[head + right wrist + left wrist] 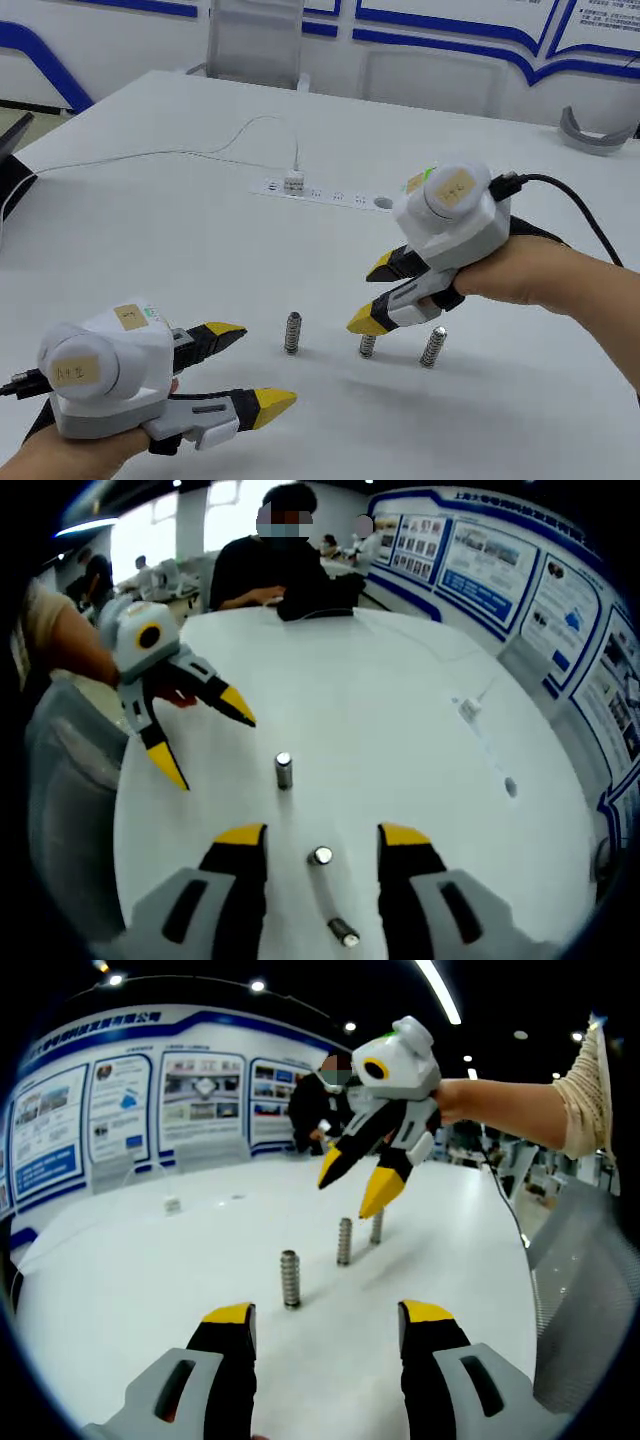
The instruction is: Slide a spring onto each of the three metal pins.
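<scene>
The left tool (265,363) is being held at the lower left of the head view, closest to the camera. Its jaws are standing wide apart with nothing between them. It is being gripped by a hand (60,455) at the bottom edge, yellow tips pointing to the right of the frame.

The three pins are standing in a short row near the centre of the white table (150,230): left pin (292,332), middle pin (367,345), right pin (432,346). A spring (290,1278) is sitting over each one. The right pin is seen leaning a little; the other two are looking upright.

The right tool (363,298) is being held right of centre, angled down and to the left of the frame. Its jaws are moderately open and empty. Its lower tip is hanging just above the middle pin and partly covering it in the head view; a small gap is showing in the left gripper view. In the right gripper view the middle pin is lying between the jaws.

A power strip (320,193) with a white cable (180,152) is lying further up the table. A person in dark clothes (280,565) is sitting at the far edge.
</scene>
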Demonstrator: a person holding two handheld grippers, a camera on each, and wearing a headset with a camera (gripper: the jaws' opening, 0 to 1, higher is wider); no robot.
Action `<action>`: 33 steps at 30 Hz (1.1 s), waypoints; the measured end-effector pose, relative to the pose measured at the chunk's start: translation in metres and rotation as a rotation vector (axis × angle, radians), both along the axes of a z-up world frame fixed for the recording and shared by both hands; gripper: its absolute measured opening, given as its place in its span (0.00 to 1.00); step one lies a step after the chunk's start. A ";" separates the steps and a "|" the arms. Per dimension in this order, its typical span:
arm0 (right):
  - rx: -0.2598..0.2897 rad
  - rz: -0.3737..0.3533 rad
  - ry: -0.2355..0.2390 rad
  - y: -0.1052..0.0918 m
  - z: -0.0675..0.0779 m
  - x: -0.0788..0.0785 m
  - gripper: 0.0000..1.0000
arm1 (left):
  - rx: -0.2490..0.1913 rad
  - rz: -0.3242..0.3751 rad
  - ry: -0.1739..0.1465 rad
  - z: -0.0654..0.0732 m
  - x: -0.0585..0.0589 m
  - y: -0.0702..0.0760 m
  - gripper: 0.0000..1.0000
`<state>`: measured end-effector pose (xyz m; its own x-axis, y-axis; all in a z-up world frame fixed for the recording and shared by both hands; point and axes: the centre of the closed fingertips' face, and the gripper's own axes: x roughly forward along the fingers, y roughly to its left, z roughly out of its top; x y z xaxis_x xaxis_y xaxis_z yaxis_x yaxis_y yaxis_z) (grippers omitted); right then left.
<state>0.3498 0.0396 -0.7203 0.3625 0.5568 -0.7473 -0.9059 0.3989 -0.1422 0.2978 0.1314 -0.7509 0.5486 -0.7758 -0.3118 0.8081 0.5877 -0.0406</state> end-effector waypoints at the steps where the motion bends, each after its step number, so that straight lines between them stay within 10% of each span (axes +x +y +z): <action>1: 0.013 -0.013 -0.007 -0.005 0.002 -0.001 0.46 | 0.000 0.000 0.001 -0.001 0.000 0.000 0.58; 33: 0.242 -0.214 -0.111 -0.088 -0.013 -0.042 0.64 | 0.004 0.005 0.008 -0.001 0.002 0.002 0.64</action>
